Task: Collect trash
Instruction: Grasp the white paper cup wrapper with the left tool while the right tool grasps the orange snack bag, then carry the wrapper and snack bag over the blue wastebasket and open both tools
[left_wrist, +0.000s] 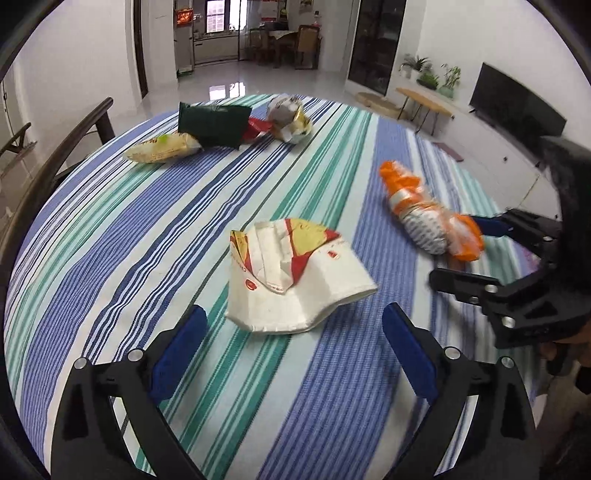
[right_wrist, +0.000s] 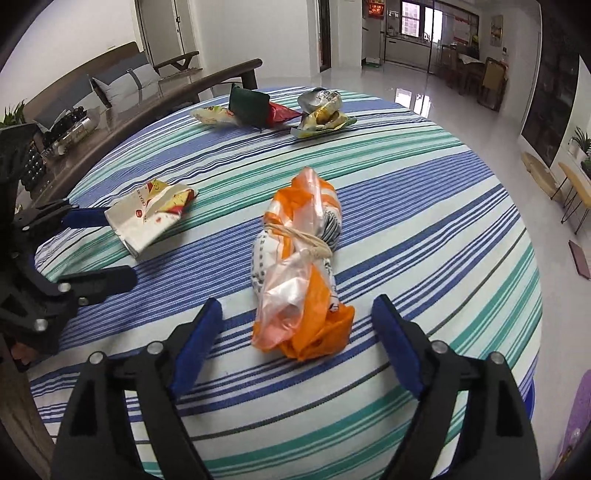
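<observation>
A crushed white paper cup with red and yellow print (left_wrist: 291, 280) lies on the striped tablecloth just ahead of my open left gripper (left_wrist: 295, 332); it also shows in the right wrist view (right_wrist: 147, 218). An orange plastic bag tied with string (right_wrist: 299, 273) lies between the open fingers of my right gripper (right_wrist: 295, 314); the bag also shows in the left wrist view (left_wrist: 428, 214). The right gripper (left_wrist: 476, 251) shows open around the bag's near end in the left wrist view. The left gripper (right_wrist: 107, 247) shows open beside the cup.
At the table's far side lie a dark green packet (left_wrist: 214, 125), a yellow-white wrapper (left_wrist: 162, 149), a red wrapper (left_wrist: 258, 127) and a crumpled foil wrapper (left_wrist: 290, 118). A wooden chair (left_wrist: 55, 158) stands at the left edge. The round table's edge (right_wrist: 524, 295) falls off to the right.
</observation>
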